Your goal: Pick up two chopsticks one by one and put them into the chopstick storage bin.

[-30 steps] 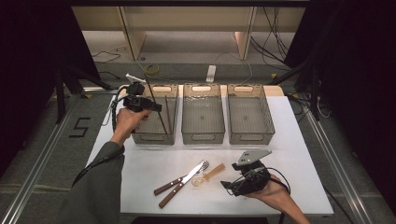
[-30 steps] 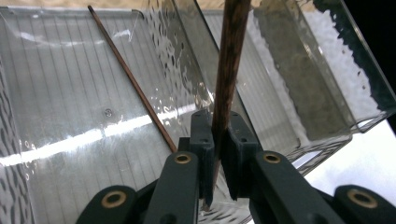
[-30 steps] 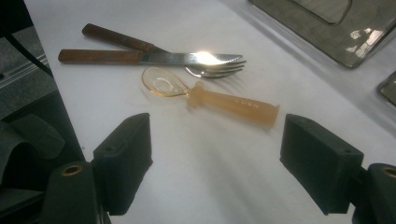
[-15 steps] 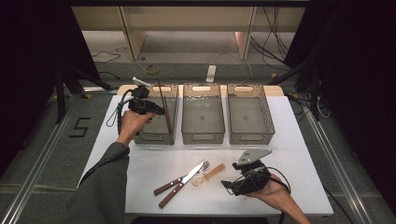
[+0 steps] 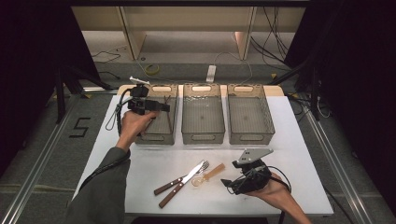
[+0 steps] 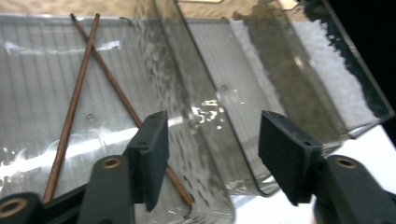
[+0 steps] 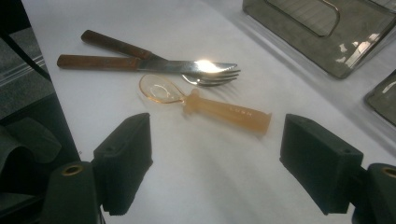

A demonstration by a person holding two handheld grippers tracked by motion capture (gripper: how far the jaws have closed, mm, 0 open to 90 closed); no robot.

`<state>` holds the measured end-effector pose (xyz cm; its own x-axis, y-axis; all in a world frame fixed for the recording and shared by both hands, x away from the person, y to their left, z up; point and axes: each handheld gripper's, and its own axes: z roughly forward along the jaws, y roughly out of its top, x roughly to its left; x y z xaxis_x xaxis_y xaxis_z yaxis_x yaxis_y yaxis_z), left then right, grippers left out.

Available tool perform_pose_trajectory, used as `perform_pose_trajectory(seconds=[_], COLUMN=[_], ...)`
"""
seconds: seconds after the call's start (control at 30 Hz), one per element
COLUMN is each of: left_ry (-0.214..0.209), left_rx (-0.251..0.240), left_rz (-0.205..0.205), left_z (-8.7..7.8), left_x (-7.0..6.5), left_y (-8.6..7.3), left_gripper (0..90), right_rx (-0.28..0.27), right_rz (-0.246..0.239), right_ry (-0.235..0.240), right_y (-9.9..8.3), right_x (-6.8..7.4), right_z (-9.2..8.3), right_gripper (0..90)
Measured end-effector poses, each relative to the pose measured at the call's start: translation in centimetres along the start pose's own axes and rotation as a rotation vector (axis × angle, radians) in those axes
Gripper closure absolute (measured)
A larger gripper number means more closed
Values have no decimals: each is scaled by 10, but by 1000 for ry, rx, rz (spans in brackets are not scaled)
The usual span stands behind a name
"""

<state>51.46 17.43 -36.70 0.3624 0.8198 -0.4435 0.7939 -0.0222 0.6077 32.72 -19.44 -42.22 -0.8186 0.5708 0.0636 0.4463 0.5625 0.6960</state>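
1. The left gripper [image 6: 210, 163] over the left bin [image 5: 161, 135] has just been opening; its jaws now stand apart with nothing between them.
2. A second ago it held chopsticks [image 6: 79, 93] above that bin; they now lie crossed inside it, so I judge that drop done.
3. The right gripper [image 7: 215, 163] rests wide open and empty, right of the left bin, facing the spoon [image 7: 205, 105], fork [image 7: 210, 77] and knife [image 7: 140, 63].
4. The chopsticks' lower ends are hidden behind the left gripper.

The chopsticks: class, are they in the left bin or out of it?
In. The chopsticks lie crossed on the left bin's floor.
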Motion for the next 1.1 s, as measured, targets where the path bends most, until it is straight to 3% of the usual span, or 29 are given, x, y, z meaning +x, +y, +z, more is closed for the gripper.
perform_pose_trajectory(seconds=[0.23,0.47,0.7,0.87,1.1], left_ry=[-31,-103,-119,-142,-138], left_rx=[-48,-107,-142,-140,-148], left_rz=[43,105,168,223,257], left_z=[-22,-42,-48,-48,-53], left_x=[-11,-26,-38,-47,-52], left_y=[-14,-38,-54,-70,-95], left_gripper=[297,246,216,190,175], right_rx=[-7,-1,46,61,93], right_rz=[-2,-34,-87,-110,-170], right_ry=[-3,18,38,49,91], right_y=[3,17,30,36,44], right_x=[-2,-7,-10,-13,-16], right_z=[0,1,11,17,27], right_gripper=[255,253,252,250,243])
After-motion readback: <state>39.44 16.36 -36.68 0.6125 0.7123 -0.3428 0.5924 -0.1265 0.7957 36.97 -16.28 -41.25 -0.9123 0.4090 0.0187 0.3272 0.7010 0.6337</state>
